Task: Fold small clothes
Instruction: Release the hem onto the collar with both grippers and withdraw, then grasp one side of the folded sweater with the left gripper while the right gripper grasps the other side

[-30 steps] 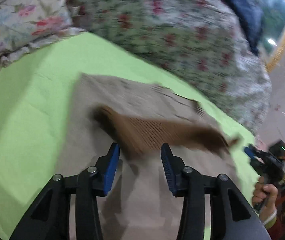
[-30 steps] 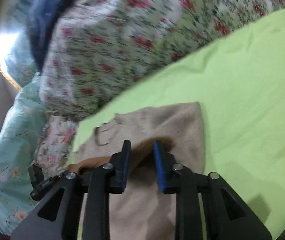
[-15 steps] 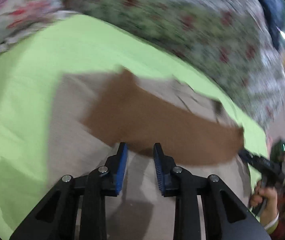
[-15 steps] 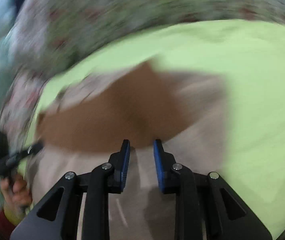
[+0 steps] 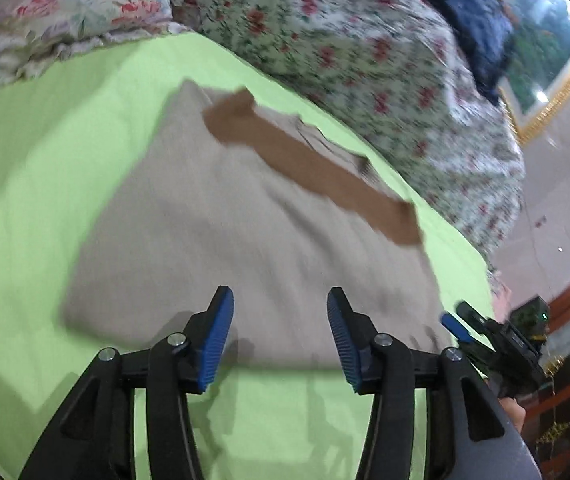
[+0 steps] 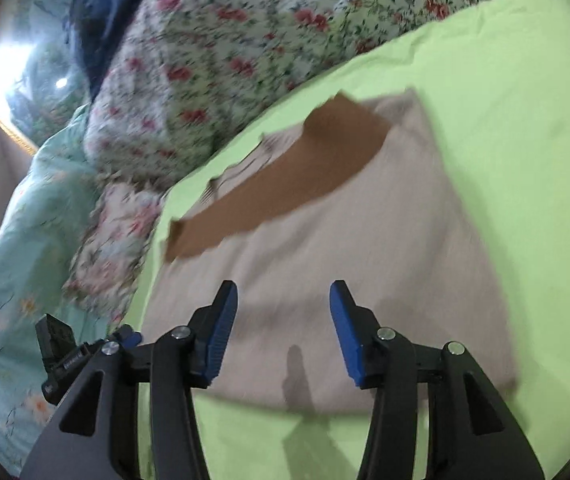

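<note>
A beige knitted garment (image 5: 225, 232) (image 6: 365, 248) lies folded flat on the lime green sheet (image 5: 37, 184) (image 6: 525, 112). Its brown hem band (image 5: 317, 172) (image 6: 285, 184) runs across the far part of the fold. My left gripper (image 5: 280, 312) hovers over the near edge of the garment, its jaws opening and nothing between them. My right gripper (image 6: 283, 308) hangs over the same near edge further along, jaws likewise opening and empty. The right gripper (image 5: 481, 336) also shows at the lower right of the left wrist view. The left gripper (image 6: 85, 348) shows at the lower left of the right wrist view.
A bulky floral quilt (image 5: 345, 40) (image 6: 225, 48) is heaped behind the garment. A floral pillow (image 5: 57, 8) lies at the far left, a dark blue cloth (image 5: 465, 8) on the quilt, and a teal floral cover (image 6: 13, 240) beside the sheet.
Both grippers have let go of the brown hem and drawn back to the near edge. The hem, lifted and carried over before, now lies flat across the far part. Both jaws stand wider.
</note>
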The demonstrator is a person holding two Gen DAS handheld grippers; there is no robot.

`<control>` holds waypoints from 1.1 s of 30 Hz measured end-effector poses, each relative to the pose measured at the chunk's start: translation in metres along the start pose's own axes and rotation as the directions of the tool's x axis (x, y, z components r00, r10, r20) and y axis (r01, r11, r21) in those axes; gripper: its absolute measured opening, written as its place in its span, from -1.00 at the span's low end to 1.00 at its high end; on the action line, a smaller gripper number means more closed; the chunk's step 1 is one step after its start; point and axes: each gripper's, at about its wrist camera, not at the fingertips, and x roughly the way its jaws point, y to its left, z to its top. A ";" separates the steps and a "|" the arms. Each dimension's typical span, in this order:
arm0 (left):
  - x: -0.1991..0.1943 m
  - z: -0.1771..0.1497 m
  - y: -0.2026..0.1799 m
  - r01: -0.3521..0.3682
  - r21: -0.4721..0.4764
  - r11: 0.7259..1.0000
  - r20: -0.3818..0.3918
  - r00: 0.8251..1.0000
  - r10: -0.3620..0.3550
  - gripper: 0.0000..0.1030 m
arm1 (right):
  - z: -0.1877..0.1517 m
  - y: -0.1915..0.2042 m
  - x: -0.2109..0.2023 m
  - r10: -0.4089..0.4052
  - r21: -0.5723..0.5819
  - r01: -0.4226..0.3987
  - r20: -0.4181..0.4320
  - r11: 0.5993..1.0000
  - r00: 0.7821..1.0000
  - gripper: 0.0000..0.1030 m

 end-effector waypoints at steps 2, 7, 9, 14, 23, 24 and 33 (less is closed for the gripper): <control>-0.011 -0.021 -0.003 0.000 0.002 1.000 -0.013 1.000 0.000 0.05 | -0.016 0.004 -0.005 0.016 0.004 -0.016 -0.016 1.000 1.000 -0.03; -0.019 -0.054 0.011 0.008 -0.093 0.996 -0.028 1.000 -0.010 0.16 | -0.042 0.011 -0.016 0.033 0.027 -0.031 -0.047 0.999 0.998 0.02; -0.016 -0.061 0.019 0.009 -0.134 0.991 -0.037 0.999 -0.014 0.16 | -0.048 0.013 -0.020 0.039 0.032 -0.037 -0.053 0.999 0.998 0.05; -0.006 -0.061 0.036 0.009 -0.206 0.978 -0.026 1.000 -0.014 0.16 | -0.058 0.013 -0.021 0.044 0.042 -0.041 -0.073 0.998 0.996 0.09; 0.018 -0.019 0.065 -0.006 -0.315 0.949 0.083 0.996 0.034 0.16 | -0.056 0.015 -0.015 0.035 0.046 -0.031 -0.096 0.998 0.995 0.09; 0.021 -0.013 0.067 -0.015 -0.323 0.946 0.092 0.995 0.047 0.14 | -0.054 0.016 -0.015 0.033 0.043 -0.029 -0.094 0.999 0.995 0.09; 0.028 0.025 0.052 -0.067 -0.226 0.972 0.130 0.987 0.098 -0.86 | -0.025 0.017 0.000 0.058 -0.009 -0.059 -0.108 0.998 0.992 0.09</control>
